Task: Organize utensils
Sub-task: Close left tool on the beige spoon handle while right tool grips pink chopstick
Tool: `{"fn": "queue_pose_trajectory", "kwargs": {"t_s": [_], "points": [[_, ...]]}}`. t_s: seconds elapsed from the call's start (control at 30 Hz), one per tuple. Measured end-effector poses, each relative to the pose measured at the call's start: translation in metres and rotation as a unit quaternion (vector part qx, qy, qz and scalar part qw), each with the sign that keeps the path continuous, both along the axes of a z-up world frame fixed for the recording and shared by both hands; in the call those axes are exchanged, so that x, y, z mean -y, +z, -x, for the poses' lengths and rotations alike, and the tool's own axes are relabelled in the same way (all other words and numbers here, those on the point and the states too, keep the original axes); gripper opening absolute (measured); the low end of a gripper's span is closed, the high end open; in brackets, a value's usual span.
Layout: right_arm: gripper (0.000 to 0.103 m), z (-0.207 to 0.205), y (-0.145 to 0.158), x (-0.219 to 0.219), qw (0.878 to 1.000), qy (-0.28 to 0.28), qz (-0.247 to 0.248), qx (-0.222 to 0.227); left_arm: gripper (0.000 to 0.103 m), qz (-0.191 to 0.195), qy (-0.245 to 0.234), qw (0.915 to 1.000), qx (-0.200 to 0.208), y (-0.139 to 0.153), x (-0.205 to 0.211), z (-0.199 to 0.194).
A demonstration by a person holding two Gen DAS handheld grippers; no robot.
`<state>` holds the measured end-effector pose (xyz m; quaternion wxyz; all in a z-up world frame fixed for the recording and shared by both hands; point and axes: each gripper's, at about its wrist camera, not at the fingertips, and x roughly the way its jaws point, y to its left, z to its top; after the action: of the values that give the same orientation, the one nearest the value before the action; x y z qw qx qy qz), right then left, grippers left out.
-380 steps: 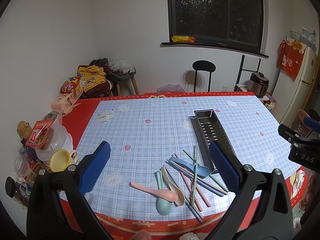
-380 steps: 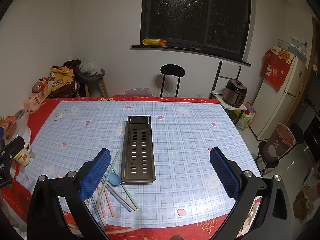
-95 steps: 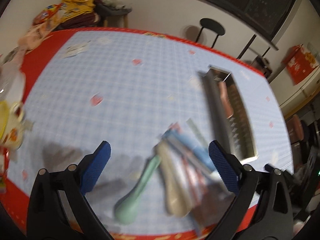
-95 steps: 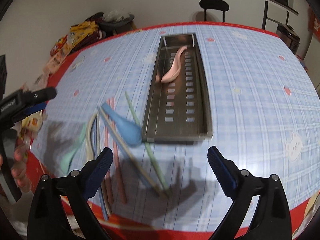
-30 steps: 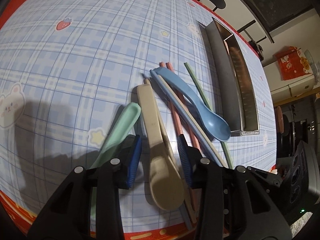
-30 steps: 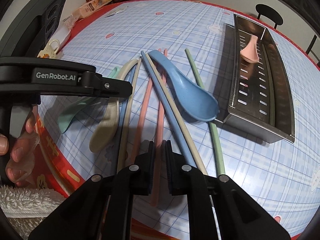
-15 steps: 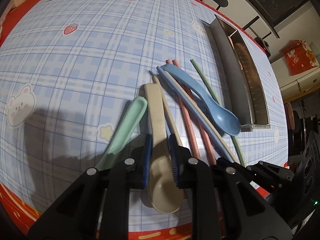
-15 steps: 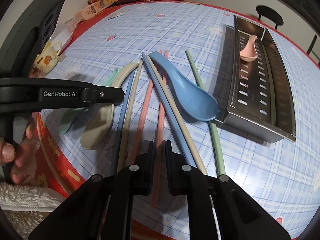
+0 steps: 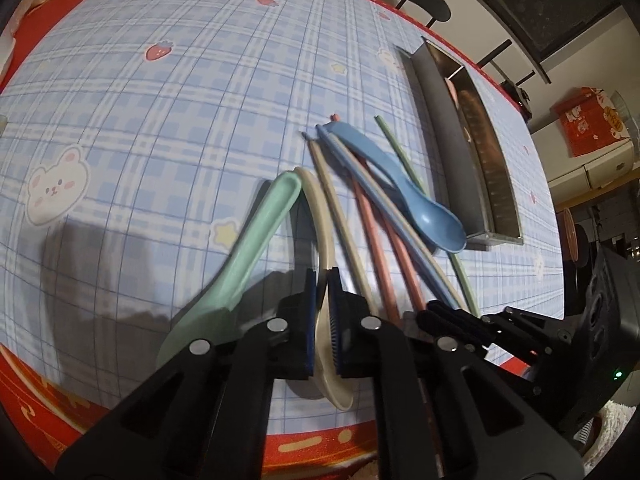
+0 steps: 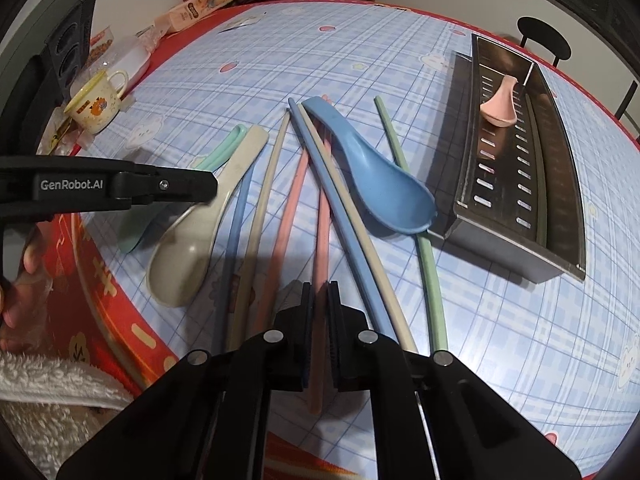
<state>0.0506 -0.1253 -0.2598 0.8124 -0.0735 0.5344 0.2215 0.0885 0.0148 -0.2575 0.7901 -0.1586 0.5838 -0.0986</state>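
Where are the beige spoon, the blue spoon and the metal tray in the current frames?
beige spoon (image 10: 182, 264): right wrist view, on its bowl.
blue spoon (image 10: 384, 188): right wrist view, on the wide part of its bowl.
metal tray (image 10: 504, 248): right wrist view, on its near end wall.

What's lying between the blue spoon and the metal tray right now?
In the right wrist view, only one green chopstick runs between the blue spoon and the metal tray; the spoon's bowl overlaps it near the tray's corner. Otherwise there is bare tablecloth.
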Motion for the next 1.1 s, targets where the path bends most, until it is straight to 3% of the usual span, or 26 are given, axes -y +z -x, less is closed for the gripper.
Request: {"fn": "queue_pose_trajectory", "kwargs": {"t_s": [0.17, 0.3, 0.63, 0.8, 0.93, 1.1], "points": [[0.008, 0.004, 0.000, 0.003, 1.000, -0.002, -0.002, -0.003, 0.011, 0.007, 0.001, 0.9999, -0.008, -0.004, 0.000, 0.000], [0.008, 0.005, 0.000, 0.005, 1.000, -0.009, -0.008, -0.005, 0.022, 0.004, -0.006, 0.9999, -0.015, -0.009, 0.004, -0.004], [0.008, -0.006, 0.001, 0.005, 0.999, -0.015, -0.019, -0.028, 0.020, -0.017, -0.028, 0.9994, -0.011, -0.009, 0.016, -0.017], [0.022, -0.014, 0.002, -0.006, 1.000, -0.002, -0.011, -0.028, 0.018, -0.016, -0.024, 0.9995, -0.011, -0.011, 0.013, -0.017], [0.022, -0.018, 0.003, -0.016, 1.000, 0.013, 0.006, -0.011, 0.017, -0.014, -0.024, 0.9996, -0.010, -0.011, 0.011, -0.015], [0.007, -0.021, 0.001, -0.017, 1.000, 0.015, 0.024, 0.005, 0.017, -0.001, -0.020, 0.9997, -0.012, -0.012, 0.008, -0.009]]}}
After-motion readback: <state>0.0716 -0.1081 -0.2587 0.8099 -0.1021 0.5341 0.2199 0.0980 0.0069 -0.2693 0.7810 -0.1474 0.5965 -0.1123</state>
